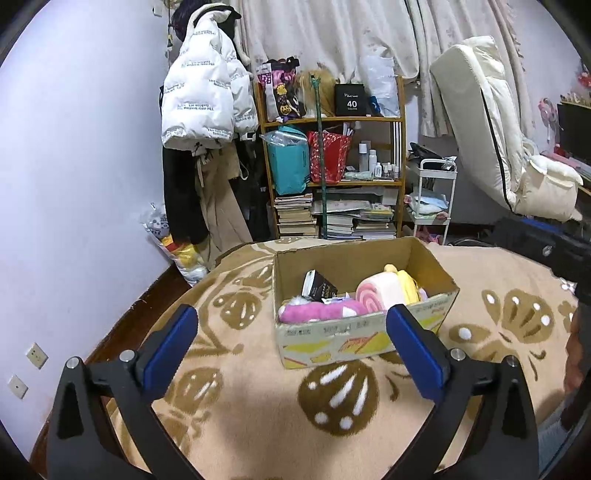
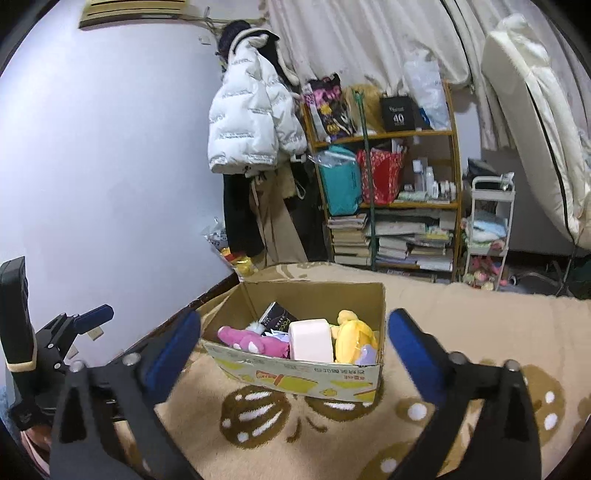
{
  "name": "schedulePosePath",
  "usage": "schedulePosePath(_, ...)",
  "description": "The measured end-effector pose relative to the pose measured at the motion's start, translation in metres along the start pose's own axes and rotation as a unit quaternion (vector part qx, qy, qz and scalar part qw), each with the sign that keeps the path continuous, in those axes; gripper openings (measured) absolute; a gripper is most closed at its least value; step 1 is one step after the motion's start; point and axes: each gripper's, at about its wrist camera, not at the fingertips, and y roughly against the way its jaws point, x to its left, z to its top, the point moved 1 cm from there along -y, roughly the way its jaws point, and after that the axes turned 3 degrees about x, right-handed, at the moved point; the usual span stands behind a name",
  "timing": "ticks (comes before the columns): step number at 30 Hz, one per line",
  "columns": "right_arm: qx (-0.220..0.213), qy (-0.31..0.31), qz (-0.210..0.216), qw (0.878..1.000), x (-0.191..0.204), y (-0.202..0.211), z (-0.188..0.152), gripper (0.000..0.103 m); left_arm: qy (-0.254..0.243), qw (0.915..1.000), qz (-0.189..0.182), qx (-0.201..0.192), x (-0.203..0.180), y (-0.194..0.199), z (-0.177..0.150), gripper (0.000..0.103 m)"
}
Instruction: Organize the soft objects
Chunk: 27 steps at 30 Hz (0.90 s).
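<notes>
Left wrist: black bag (image 1: 349, 100) reads "40"; both claws (image 1: 291, 325) (image 2: 293, 332) wide, empty.

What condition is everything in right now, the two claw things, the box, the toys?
left gripper: open, empty
right gripper: open, empty
cardboard box: open-topped, on the blanket
pink plush: lying inside the box
yellow plush: inside the box
swirl cushion: inside the box

Behind the bed you see a wooden shelf (image 1: 332, 122) stacked with books (image 1: 295, 218), a white puffer jacket (image 1: 207, 92) hanging on the wall, and a white trolley (image 2: 487, 229) beside curtains (image 1: 332, 33).
</notes>
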Motion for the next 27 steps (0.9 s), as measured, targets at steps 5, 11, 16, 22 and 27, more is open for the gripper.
schedulePosePath(5,-0.001,0.006,0.001,1.000,0.006,0.020,-0.004,0.103,0.011,0.9999,0.002,-0.003,0.005,0.018,-0.007,0.101)
schedulePosePath(11,-0.011,-0.001,-0.005,1.000,0.008,0.042,-0.012,0.103,0.018,0.9996,0.010,-0.021,0.010,0.038,-0.017,0.101)
schedulePosePath(16,-0.033,0.009,-0.013,0.999,0.008,0.059,-0.018,0.103,0.020,0.9987,0.016,-0.045,0.011,0.051,-0.024,0.101)
schedulePosePath(22,-0.048,0.006,-0.014,0.999,0.004,0.065,-0.021,0.103,0.023,0.9986,0.006,-0.046,0.013,0.050,-0.029,0.101)
schedulePosePath(27,-0.047,0.002,-0.018,0.999,-0.002,0.063,-0.025,0.103,0.032,0.9983,0.011,-0.047,0.016,0.045,-0.031,0.101)
